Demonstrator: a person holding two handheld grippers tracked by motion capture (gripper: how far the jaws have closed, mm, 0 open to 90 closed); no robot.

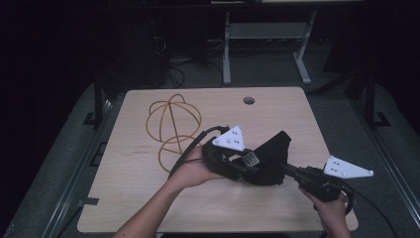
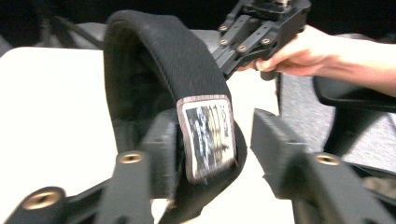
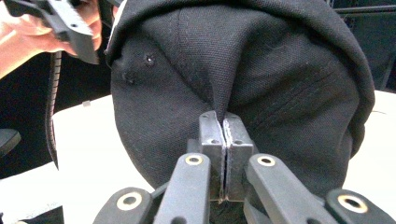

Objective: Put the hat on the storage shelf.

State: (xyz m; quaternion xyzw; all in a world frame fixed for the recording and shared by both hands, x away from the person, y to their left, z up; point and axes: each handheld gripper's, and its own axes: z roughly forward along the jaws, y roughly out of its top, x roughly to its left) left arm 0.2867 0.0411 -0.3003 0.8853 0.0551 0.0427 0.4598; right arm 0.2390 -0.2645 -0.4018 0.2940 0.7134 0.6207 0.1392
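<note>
Black fabric cap (image 1: 270, 158) hangs between both grippers above the table (image 1: 148, 198). Right gripper (image 3: 223, 128) has its jaws pinched tight on a crown fold directly ahead. Left gripper (image 2: 212, 140) straddles the band and label (image 2: 208, 135), jaws parted, not clamped. Cap's long axis runs gripper to gripper.

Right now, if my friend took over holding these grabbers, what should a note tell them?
Left gripper: jaws apart around the strap with the label on the black cap, not yet clamped.
Right gripper: shut, pinching a fold of the cap's crown.
The cap is held up between both, above the table.
The gold wire stand sits bare at the far left.
Left: probably the cap goes onto the stand.
</note>
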